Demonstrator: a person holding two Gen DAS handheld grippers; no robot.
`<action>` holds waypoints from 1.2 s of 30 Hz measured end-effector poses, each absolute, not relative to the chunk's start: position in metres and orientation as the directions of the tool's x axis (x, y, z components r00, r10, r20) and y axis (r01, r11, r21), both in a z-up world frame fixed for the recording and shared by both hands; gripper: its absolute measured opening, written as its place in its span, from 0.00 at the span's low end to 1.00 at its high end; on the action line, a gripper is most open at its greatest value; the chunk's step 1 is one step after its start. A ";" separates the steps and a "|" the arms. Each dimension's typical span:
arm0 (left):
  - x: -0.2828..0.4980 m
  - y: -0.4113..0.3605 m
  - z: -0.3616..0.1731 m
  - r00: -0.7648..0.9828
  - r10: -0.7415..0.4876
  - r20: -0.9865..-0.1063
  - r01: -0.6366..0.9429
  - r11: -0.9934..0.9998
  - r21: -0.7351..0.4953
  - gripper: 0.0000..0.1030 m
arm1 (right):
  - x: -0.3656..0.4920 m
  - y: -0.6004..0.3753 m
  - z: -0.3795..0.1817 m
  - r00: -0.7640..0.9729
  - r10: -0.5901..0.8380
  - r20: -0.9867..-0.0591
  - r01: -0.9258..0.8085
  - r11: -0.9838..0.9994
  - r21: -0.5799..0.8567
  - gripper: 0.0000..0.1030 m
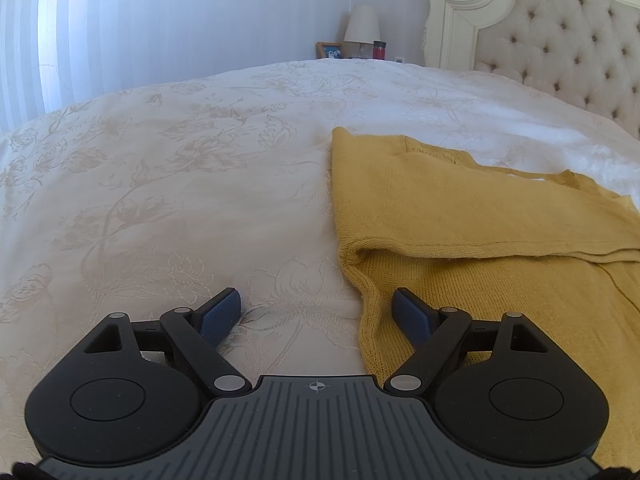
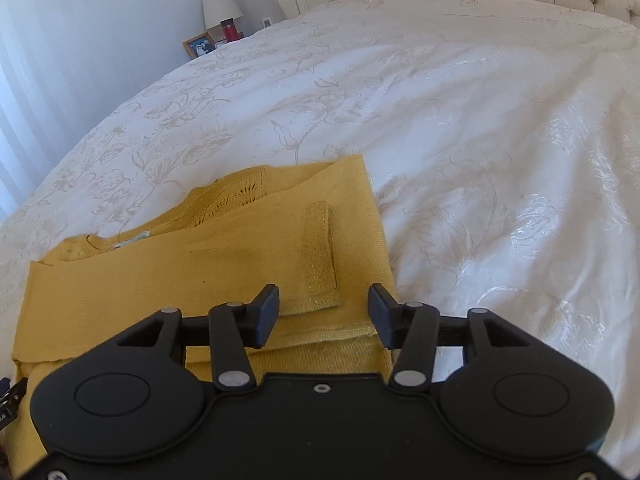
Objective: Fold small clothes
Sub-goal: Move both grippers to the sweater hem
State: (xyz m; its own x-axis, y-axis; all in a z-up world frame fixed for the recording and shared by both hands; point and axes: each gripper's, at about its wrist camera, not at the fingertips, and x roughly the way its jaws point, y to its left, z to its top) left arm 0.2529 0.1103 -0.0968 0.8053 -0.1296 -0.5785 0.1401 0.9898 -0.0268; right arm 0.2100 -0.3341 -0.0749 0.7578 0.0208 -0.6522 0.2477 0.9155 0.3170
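Where the left wrist view opens, the left gripper (image 1: 316, 312) spreads its fingers wide over the bed (image 1: 168, 184), its floral-embossed cream cover smooth; the mustard knit garment (image 1: 460, 216) lies folded right of centre. In the right wrist view, the right gripper (image 2: 323, 312) holds its fingers wide, empty, above the garment's ribbed strap at lower centre.

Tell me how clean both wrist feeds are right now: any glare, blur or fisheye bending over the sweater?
Left wrist view: bright window glare at upper left, sharp yellow sweater, bed edge bowed by the fisheye. Right wrist view: sheen on the white bedspread at right, sweater in focus, dark corners from the lens, bedside lamp small and soft.
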 end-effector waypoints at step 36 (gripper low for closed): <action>0.110 0.137 -0.051 0.645 -0.235 -0.727 0.150 0.972 -0.181 0.80 | 0.001 -0.321 -0.092 0.665 0.155 -0.730 0.195 0.908 0.370 0.69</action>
